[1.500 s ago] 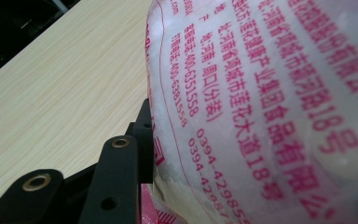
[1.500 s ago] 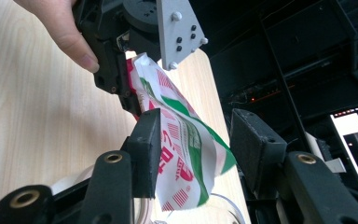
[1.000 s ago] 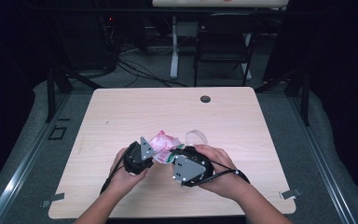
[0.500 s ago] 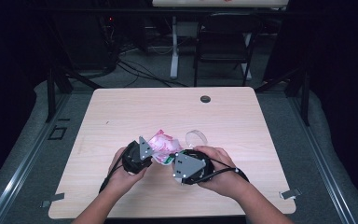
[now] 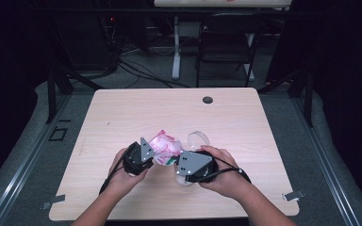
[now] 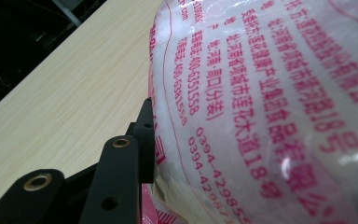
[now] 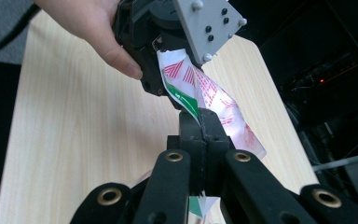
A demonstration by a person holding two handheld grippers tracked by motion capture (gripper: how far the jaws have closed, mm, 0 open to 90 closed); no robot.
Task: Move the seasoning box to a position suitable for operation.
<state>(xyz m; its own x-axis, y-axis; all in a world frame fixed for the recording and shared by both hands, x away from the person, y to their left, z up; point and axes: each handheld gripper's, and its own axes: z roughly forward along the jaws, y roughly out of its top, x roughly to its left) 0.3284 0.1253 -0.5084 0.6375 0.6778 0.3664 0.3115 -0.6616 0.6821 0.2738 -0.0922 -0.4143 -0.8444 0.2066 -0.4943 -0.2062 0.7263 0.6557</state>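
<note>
Both claws hold the crinkly clear plastic packet printed in red and green [image 5: 164, 143] just above the pale wooden surface [image 5: 245, 127]. The right claw [image 7: 200, 122] has just been closing and now pinches the packet's edge; the left claw [image 5: 153, 153] clamps its body. Tearing it open looks next, calling for opposite pulls.

Light falls from overhead onto the pale wood-grain desk [image 5: 245, 127], which glows evenly while the floor and room around it sink into near-black. The high view is soft and slightly grainy. In the left gripper view, the clear plastic packet with red print [image 6: 270, 107] sits so close that its far corners blur and white glare washes over it. In the right gripper view, the desk edges bend outward and the background beyond the desk stays dim.
</note>
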